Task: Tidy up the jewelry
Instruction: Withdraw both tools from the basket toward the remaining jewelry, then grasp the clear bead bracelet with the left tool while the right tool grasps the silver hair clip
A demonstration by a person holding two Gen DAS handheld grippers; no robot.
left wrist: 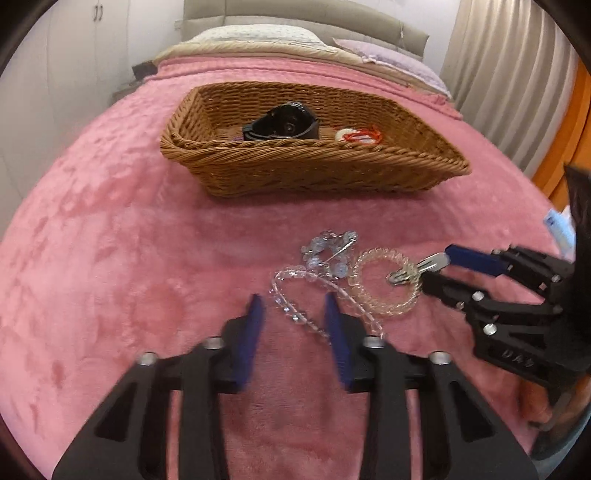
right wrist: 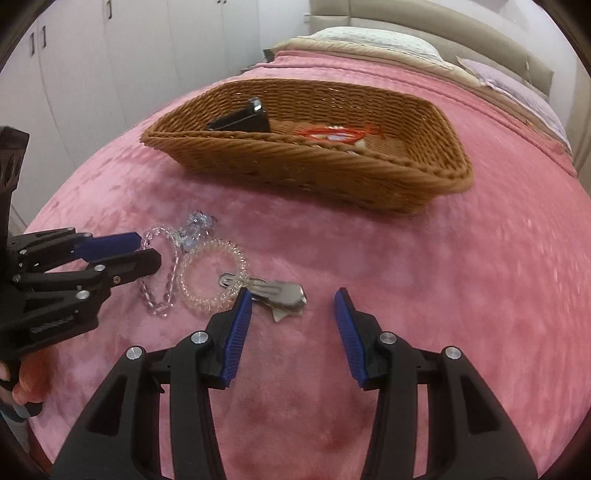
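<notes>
A bed covered by a plush pink blanket (left wrist: 110,258) fills both views. At its far end lie pale pillows (left wrist: 251,35) against a padded beige headboard (left wrist: 295,11). White wardrobe doors (right wrist: 110,74) line one side of the room, and a light curtain (left wrist: 509,66) hangs on the other.

A brown wicker basket (left wrist: 314,173) sits on the blanket and holds a black object (left wrist: 282,123) and a red cord piece (left wrist: 364,134).

Nearer the cameras a cluster of jewelry lies on the blanket: a clear bead bracelet (right wrist: 162,291), a bluish crystal piece (left wrist: 328,251), a clear coil ring (right wrist: 212,280) and a silver hair clip (right wrist: 277,295).

The left claw (left wrist: 293,310) stands apart, its fingers on either side of the bead bracelet without pressing it. The right claw (right wrist: 293,299) also stands apart, with the hair clip between its fingers.
</notes>
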